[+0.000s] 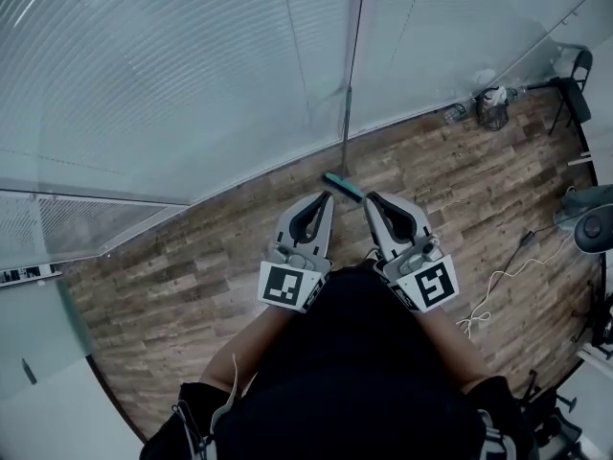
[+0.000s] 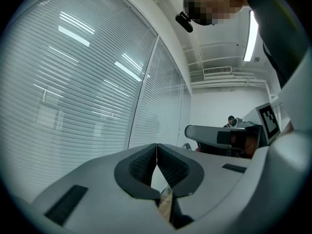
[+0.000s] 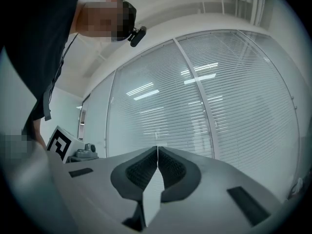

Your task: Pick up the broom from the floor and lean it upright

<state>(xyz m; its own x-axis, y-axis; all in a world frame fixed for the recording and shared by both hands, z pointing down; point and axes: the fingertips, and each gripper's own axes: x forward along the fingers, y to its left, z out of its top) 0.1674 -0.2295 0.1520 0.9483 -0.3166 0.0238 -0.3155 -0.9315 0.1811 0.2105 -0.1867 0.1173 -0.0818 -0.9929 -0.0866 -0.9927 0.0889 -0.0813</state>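
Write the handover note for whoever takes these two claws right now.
Left claw: shut, nothing in it.
Right claw: shut, nothing in it.
Both are held in front of the person, clear of the broom.
Broom: upright against the glass wall, its teal head on the wooden floor.
Done: the broom is off the floor and leaning, as far as the head view shows.
Left: probably nothing; just check that it is stable.

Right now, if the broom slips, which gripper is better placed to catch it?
Probably right: the right gripper sits beside the near end of the broom; the left gripper is slightly farther.
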